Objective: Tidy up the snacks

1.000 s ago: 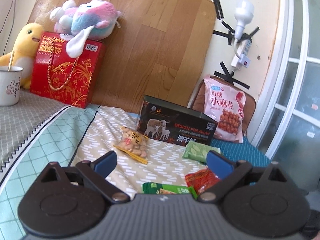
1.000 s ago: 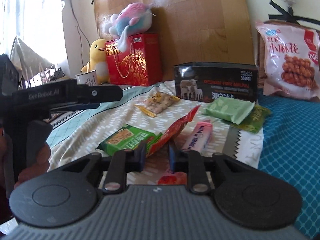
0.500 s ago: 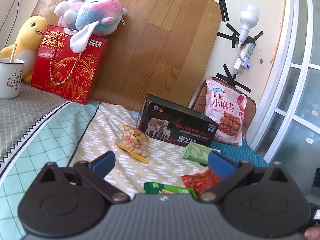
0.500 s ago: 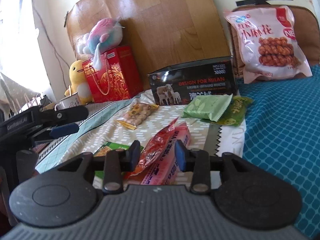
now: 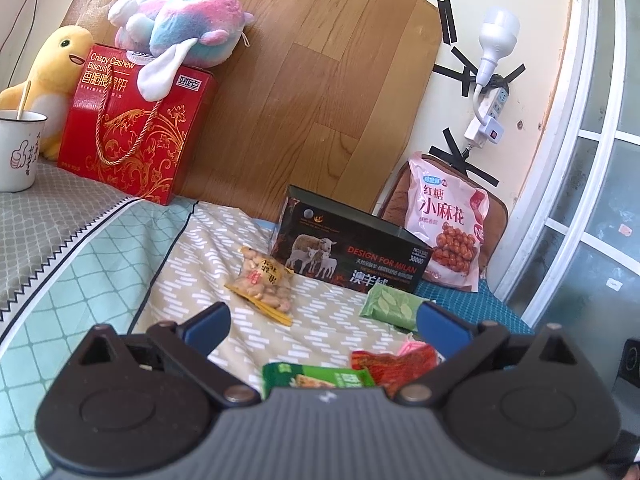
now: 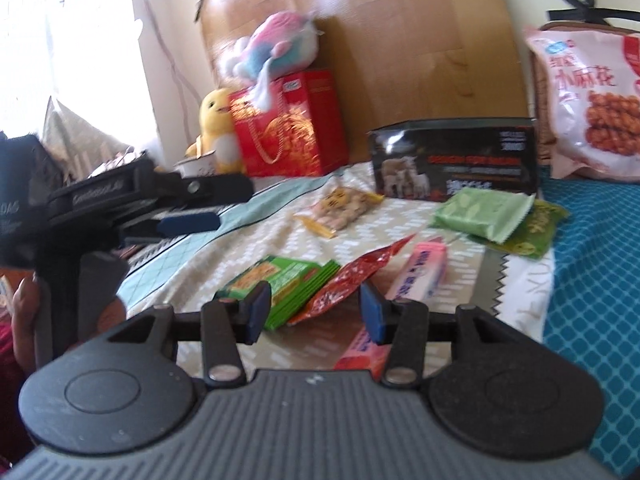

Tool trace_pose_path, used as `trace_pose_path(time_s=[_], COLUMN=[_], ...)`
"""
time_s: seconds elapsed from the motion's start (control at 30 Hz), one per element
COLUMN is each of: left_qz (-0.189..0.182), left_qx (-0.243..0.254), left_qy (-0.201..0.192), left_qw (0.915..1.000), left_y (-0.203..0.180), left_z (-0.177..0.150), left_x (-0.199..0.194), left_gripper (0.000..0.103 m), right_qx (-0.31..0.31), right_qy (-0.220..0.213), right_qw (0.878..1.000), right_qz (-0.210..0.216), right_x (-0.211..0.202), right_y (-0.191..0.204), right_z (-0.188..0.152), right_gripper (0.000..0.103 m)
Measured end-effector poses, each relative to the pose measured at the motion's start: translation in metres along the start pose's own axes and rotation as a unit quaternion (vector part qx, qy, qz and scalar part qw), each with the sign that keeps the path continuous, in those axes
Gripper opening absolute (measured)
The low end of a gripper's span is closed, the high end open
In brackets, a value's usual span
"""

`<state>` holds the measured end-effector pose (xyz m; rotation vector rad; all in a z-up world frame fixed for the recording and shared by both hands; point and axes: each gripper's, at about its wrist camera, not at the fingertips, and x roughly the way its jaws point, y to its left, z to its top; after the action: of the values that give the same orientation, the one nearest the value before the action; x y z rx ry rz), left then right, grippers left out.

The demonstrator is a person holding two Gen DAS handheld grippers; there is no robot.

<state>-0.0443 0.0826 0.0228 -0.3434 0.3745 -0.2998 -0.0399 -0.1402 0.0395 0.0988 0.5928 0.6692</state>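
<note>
Snack packs lie on a patterned bedspread. A red pack lies flat between a green biscuit pack and a pink bar. My right gripper is open and empty, its jaws on either side of the red pack's near end. My left gripper is open and empty, held above the green pack and red pack. A peanut bag and a light green pack lie before an open black box.
A red gift box with a plush toy on it, a yellow duck and a white mug stand at the back left. A large pink snack bag leans at the back right. A window frame runs along the right.
My right gripper has opened and let go of the red pack, which now lies on the bedspread. The right view has swung left. My left gripper has stayed open and drifted slightly.
</note>
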Motion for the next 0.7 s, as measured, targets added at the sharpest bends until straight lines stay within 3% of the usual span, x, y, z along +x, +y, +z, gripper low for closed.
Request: trace_pose_path(time_s=[0.47, 0.7], left_qz=[-0.014, -0.022], left_qx=[-0.008, -0.017], left_qy=[0.000, 0.004], left_qw=[0.9999, 0.9996], left_y=[0.001, 0.003], left_z=[0.000, 0.001], left_x=[-0.001, -0.001], left_gripper=[0.103, 0.103], right_qx=[-0.007, -0.051], right_qy=[0.012, 0.036], right_qw=[1.000, 0.998], right_qz=[0.001, 0.015], right_x=[0.002, 0.010], right_y=[0.001, 0.017], right_z=[0.000, -0.003], right_gripper=[0.052, 0.052])
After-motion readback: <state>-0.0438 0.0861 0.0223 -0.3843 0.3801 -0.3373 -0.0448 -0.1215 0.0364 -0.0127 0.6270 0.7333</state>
